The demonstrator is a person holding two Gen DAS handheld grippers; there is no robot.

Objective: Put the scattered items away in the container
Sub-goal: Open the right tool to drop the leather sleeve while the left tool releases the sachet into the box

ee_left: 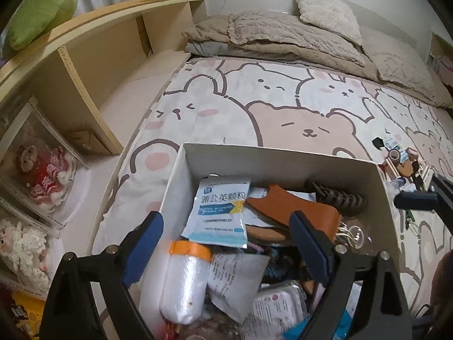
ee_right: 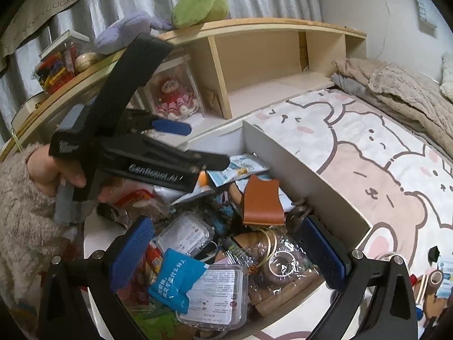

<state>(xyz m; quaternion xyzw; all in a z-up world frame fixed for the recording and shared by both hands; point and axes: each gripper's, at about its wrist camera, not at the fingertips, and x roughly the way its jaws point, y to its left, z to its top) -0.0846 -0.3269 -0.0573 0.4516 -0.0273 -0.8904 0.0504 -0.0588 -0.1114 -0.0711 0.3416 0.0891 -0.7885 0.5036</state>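
Left wrist view, nearest first: left gripper over the white box, blue-padded fingers spread wide, nothing between the pads, nothing held. Just beyond the fingertips, inside the box: orange-capped white bottle at 7 o'clock, printed leaflet beside it, blue-and-white sachet at centre, brown leather strip at 2 o'clock of the sachet with key rings at its lower end, dark hair claw against the far wall. Outside the box at 3 o'clock, on the bear-print bed sheet: tip of the right gripper's finger, then a small scatter of leftover items, among them a tape roll, well apart from the box. At 12 o'clock, folded beige blankets and a pillow. At 9 to 10 o'clock, wooden headboard shelf with boxed dolls below and a green plush on top.

Right wrist view: right gripper also over the box, fingers wide apart and empty. Below them, clear plastic cases, a blue packet, bagged rings. Farther in, the leather strip, then the sachet near the far corner. At 9 o'clock, a hand in a fuzzy sleeve gripping the left gripper's handle above the box. At 4 o'clock, past the box wall, the tape roll among the leftover items on the sheet.
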